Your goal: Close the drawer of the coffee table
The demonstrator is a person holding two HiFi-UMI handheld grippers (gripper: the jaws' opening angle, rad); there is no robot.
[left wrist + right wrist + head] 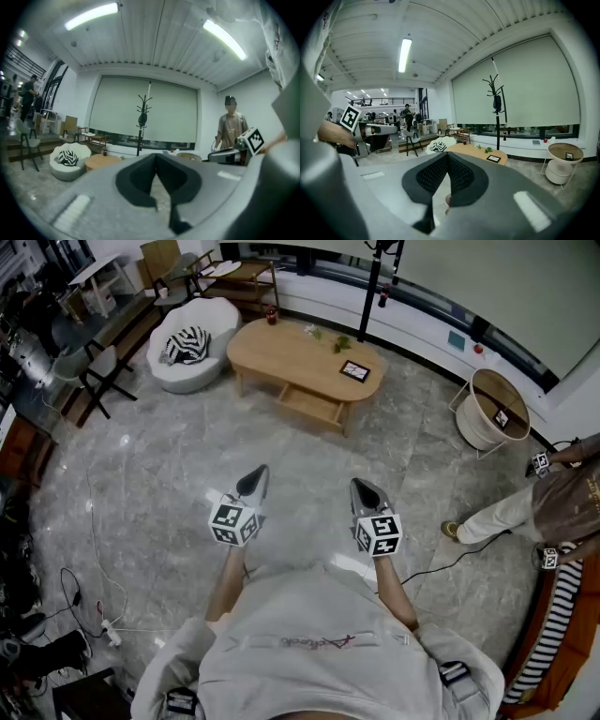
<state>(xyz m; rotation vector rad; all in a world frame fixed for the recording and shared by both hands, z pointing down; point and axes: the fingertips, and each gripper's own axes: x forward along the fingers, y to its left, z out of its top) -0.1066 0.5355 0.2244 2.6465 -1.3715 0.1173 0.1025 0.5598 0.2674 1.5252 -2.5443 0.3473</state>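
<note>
The oval wooden coffee table (pixel 300 360) stands across the marble floor, far from me. Its drawer (pixel 309 404) juts out of the near side under the top. My left gripper (pixel 254 481) and right gripper (pixel 367 491) hang side by side over bare floor, well short of the table, both shut with nothing between the jaws. The left gripper view shows its closed jaws (pixel 157 158) and the table (pixel 101 161) small at the left. In the right gripper view the closed jaws (pixel 446 156) point toward the table (pixel 480 152).
A white lounge seat with a striped cushion (pixel 192 343) sits left of the table. A coat stand (pixel 375 287) rises behind it. A round side table (pixel 495 409) and a person (pixel 534 507) are at the right. Cables (pixel 94 610) lie at the left.
</note>
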